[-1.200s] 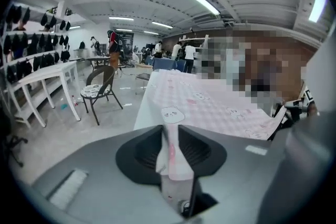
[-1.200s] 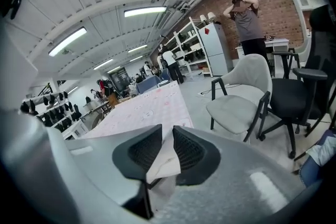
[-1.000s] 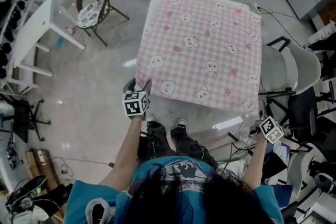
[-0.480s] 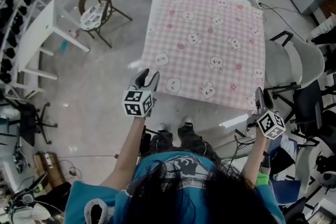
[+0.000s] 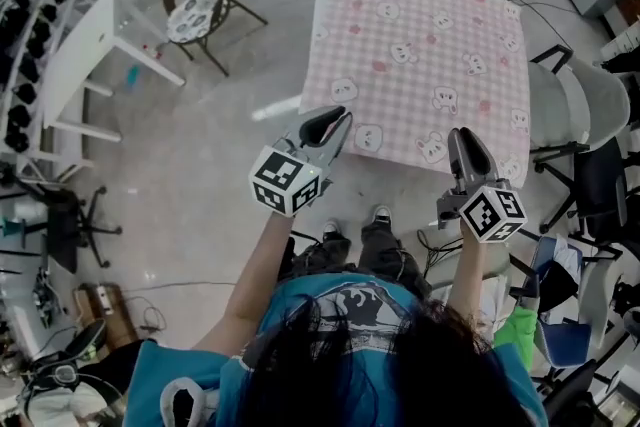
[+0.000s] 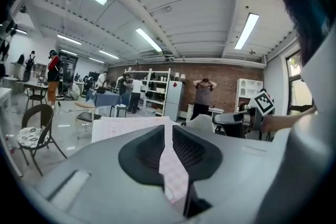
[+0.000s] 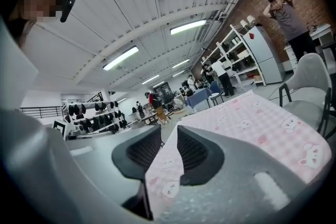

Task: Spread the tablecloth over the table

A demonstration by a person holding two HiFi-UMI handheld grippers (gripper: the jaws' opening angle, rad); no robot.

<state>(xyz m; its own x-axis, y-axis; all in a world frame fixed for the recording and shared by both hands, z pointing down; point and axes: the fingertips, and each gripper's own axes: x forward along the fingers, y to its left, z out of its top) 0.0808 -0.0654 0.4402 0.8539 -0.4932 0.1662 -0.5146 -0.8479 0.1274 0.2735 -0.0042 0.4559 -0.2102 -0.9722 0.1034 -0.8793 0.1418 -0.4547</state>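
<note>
Tablecloth (image 5: 420,55): pink check with small animal prints, lying flat over the surface and covering all of it. The surface itself is hidden beneath. The near hem hangs down in front of the person's feet, and the far edge runs out toward the top of the head view. No large folds visible from here.

Left hand-held gripper (image 5: 325,127): raised, tips pointing at the near left corner of the cloth. In its own view the jaws stand a narrow gap apart, with cloth seen only through the gap and nothing pinched.

Right hand-held gripper (image 5: 467,147): tips over the near hem toward the right corner. Same reading: narrow gap, no fabric clamped.

Step, as judged: spreading looks essentially done, and this is the check-and-release stage. If anything is left, it is squaring the overhang. That would call for lowering one hand-held gripper to a near corner, pinching the hem only, and pulling lightly so the far side does not shift.

Grey chair (image 5: 580,115) stands just beside the right edge and could snag the hanging cloth.

Containers: none on the cloth. Background shelves are too small to read.
</note>
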